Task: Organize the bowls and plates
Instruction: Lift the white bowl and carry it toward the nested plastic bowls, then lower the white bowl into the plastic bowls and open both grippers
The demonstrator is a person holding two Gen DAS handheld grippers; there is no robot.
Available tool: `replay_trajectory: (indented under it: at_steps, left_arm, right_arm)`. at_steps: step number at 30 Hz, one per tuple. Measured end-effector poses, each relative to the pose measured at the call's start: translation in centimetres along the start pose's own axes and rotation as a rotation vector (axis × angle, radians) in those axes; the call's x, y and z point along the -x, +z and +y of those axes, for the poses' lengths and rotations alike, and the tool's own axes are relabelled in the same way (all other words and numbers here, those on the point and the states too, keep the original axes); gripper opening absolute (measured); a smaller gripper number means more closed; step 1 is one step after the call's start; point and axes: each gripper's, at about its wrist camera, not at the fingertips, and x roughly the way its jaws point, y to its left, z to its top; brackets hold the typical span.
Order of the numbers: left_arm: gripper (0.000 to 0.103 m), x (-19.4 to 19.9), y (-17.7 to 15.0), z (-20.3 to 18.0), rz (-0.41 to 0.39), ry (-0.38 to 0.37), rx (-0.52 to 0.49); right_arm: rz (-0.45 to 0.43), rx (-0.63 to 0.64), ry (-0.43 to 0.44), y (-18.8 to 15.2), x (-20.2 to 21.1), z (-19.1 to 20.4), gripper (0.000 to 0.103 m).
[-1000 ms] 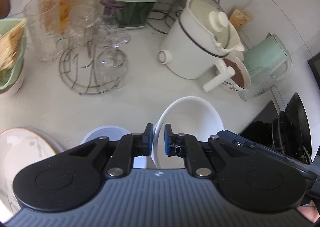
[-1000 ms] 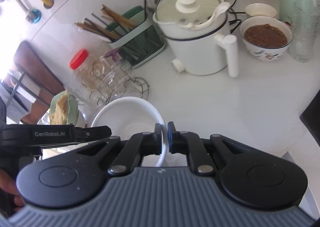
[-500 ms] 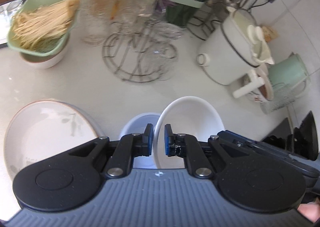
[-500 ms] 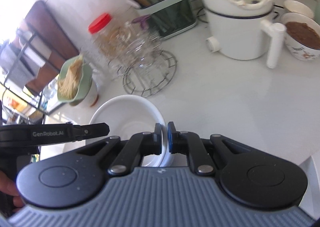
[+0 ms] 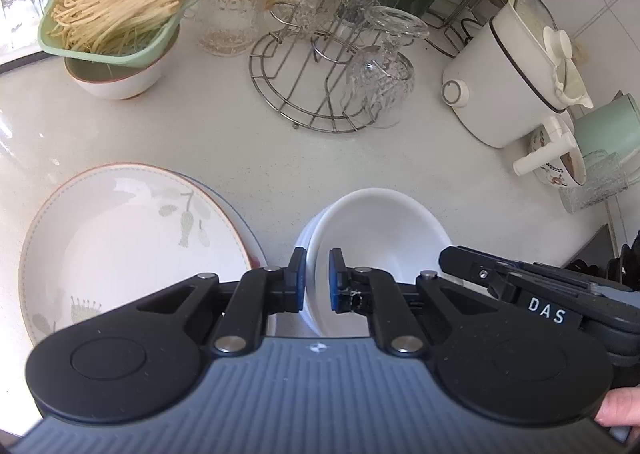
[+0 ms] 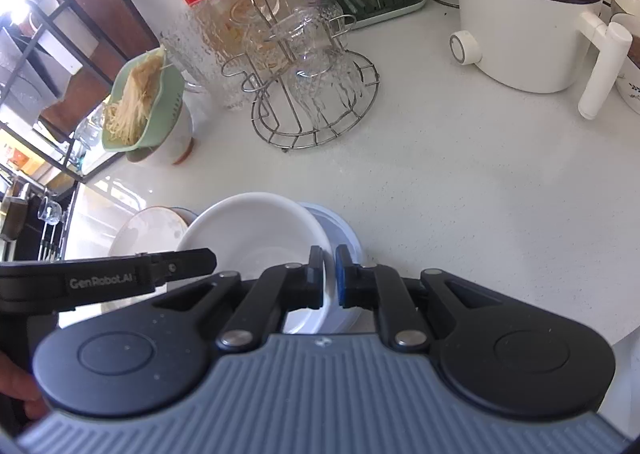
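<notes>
Two of my grippers, the left gripper (image 5: 318,280) and right gripper (image 6: 329,277), pinch opposite rims of the white bowl (image 5: 380,230) just above the blue-rimmed bowl (image 6: 344,230); next, I reckon, lower it level and let go.

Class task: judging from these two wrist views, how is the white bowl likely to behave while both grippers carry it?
The white bowl looks glazed and glossy, so probably slippery at the pads. It seems rigid ceramic, likely chipping if knocked against the bluish bowl below it. The left hand-held gripper and the right hand-held gripper pinch opposite rims, so tipping seems unlikely.
</notes>
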Motion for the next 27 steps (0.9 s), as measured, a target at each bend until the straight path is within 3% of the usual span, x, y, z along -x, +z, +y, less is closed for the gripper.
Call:
replay_trajectory:
  at_steps: [4, 6, 8, 10, 12, 13, 20, 23, 27]
  left_arm:
    - [0.014, -0.2, 0.0, 0.3, 0.006, 0.009, 0.033]
    - [0.037, -0.4, 0.0, 0.6, 0.026, 0.002, 0.053]
    - [0.042, -0.1, -0.2, 0.9, 0.008, 0.003, 0.071]
    - [0.042, 0.1, -0.3, 1.0, -0.002, 0.011, 0.074]
    - [0.042, 0.1, -0.3, 1.2, -0.003, 0.008, 0.089]
    - [0.042, 0.0, -0.3, 1.2, -0.003, 0.010, 0.095]
    - [0.042, -0.1, -0.3, 1.2, -0.007, 0.017, 0.119]
    - [0.042, -0.3, -0.3, 1.2, -0.004, 0.020, 0.125]
    - [0.042, -0.4, -0.4, 1.5, 0.006, 0.017, 0.145]
  right_arm:
    - [0.002, 0.007, -0.001, 0.4, 0.0, 0.0, 0.011]
    - [0.001, 0.015, 0.013, 0.6, 0.1, -0.2, 0.011]
    - [-0.002, 0.017, 0.030, 1.0, 0.2, -0.3, 0.011]
    - [-0.001, 0.024, 0.044, 1.3, 0.4, -0.5, 0.011]
    - [-0.007, 0.030, 0.044, 1.7, 0.5, -0.6, 0.019]
    - [-0.006, 0.029, 0.040, 1.8, 0.4, -0.8, 0.029]
    - [0.063, 0.004, 0.059, 2.5, -1.6, -2.0, 0.030]
    - [0.111, -0.013, 0.092, 2.5, -2.9, -2.3, 0.041]
    - [0.157, 0.005, 0.089, 2.3, -4.2, -2.1, 0.040]
